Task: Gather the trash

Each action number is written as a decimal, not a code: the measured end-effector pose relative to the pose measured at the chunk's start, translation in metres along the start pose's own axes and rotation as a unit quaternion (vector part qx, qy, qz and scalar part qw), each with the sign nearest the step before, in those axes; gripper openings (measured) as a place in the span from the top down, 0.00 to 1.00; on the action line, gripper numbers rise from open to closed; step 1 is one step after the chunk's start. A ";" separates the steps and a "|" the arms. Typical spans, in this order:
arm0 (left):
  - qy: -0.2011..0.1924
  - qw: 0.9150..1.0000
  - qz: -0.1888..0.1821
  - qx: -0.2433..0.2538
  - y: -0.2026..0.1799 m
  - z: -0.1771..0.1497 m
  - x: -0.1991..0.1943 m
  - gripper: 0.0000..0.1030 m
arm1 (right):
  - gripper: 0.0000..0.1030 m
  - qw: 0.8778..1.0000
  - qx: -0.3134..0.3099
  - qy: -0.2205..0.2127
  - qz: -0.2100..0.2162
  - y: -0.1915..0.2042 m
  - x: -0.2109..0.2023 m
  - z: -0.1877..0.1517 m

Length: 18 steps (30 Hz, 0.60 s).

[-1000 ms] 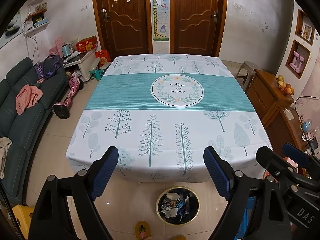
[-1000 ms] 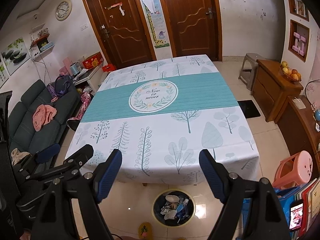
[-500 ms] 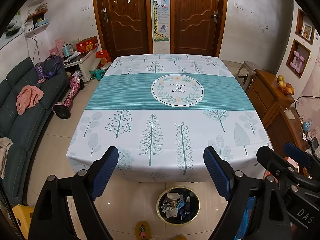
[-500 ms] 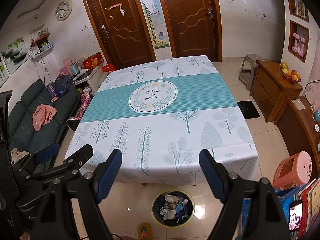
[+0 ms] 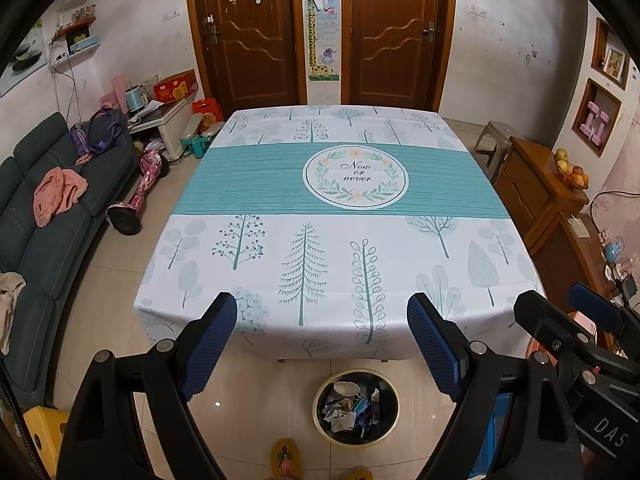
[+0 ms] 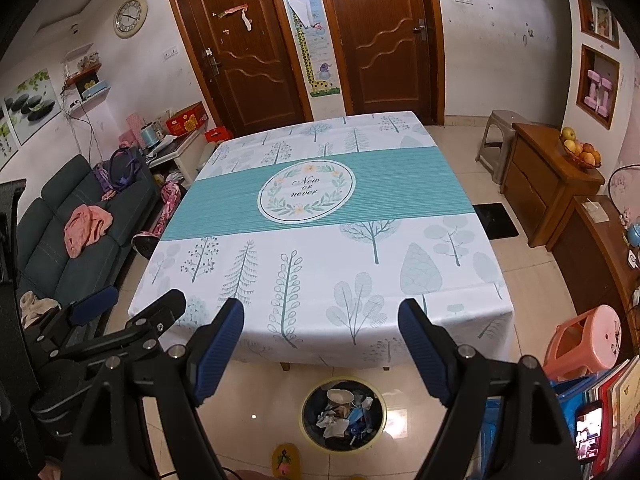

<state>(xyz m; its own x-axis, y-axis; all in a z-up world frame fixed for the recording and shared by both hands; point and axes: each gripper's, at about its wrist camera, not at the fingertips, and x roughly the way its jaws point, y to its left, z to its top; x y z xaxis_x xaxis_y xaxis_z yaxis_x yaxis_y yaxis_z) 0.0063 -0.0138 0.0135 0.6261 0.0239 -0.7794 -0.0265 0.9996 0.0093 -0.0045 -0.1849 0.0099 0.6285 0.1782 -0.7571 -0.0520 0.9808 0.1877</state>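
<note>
A round bin (image 5: 356,407) holding crumpled paper and wrappers stands on the floor just in front of the table; it also shows in the right wrist view (image 6: 343,411). The table (image 5: 280,200) wears a white and teal tree-print cloth, with nothing lying on it. My left gripper (image 5: 322,320) is open and empty, held high over the table's near edge. My right gripper (image 6: 321,326) is open and empty, beside it at the same height. Each gripper shows at the edge of the other's view.
A dark sofa (image 5: 44,216) with clothes lines the left wall. Wooden cabinets (image 5: 540,200) with a fruit bowl stand on the right. A pink stool (image 6: 588,340) sits near the right front. Two wooden doors (image 5: 320,32) are behind the table. A yellow slipper (image 5: 285,460) lies by the bin.
</note>
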 end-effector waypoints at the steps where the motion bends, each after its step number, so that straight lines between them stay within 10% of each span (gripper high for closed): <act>1: 0.000 1.000 0.000 0.000 0.000 0.000 0.000 0.17 | 0.22 1.000 0.000 0.000 0.000 0.000 0.000 0.000; 18: 0.002 1.000 0.000 0.001 -0.001 -0.003 -0.001 0.17 | 0.22 1.000 0.000 0.000 0.000 -0.001 -0.001 -0.001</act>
<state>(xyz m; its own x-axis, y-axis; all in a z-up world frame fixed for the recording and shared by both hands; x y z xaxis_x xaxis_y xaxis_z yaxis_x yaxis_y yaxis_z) 0.0039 -0.0146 0.0122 0.6236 0.0239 -0.7814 -0.0254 0.9996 0.0103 -0.0059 -0.1858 0.0094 0.6281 0.1782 -0.7575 -0.0524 0.9809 0.1873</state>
